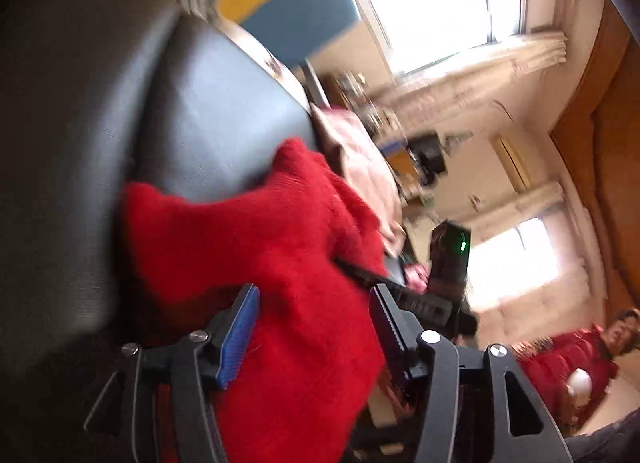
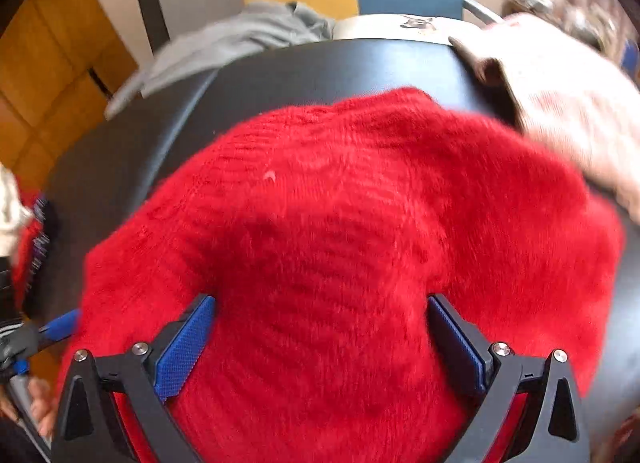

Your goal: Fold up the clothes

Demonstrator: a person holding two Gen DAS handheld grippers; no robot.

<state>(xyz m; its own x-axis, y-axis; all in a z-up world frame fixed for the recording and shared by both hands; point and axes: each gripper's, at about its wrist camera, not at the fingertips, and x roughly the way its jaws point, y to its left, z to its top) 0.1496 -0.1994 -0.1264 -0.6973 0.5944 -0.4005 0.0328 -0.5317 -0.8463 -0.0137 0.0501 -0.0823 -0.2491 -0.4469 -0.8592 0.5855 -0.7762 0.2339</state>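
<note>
A fuzzy red knitted sweater [image 2: 340,183] lies bunched on a black padded leather surface [image 2: 320,67]. My right gripper [image 2: 322,343] points down at the sweater with its blue pads wide apart and the knit lying under and between them; the pads do not press it. In the left wrist view the same sweater [image 1: 240,231] runs between the jaws of my left gripper [image 1: 314,331]. Those jaws stand apart and do not pinch the knit. The view is tilted and blurred. Beyond the sweater there, the black body of the other gripper [image 1: 448,263] shows a green light.
A pale pink garment [image 2: 568,103] overlaps the sweater's far right edge. A grey garment [image 2: 240,35] and a white printed one [image 2: 400,25] lie at the back of the black surface [image 1: 80,143]. A person in red [image 1: 568,363] is by the windows.
</note>
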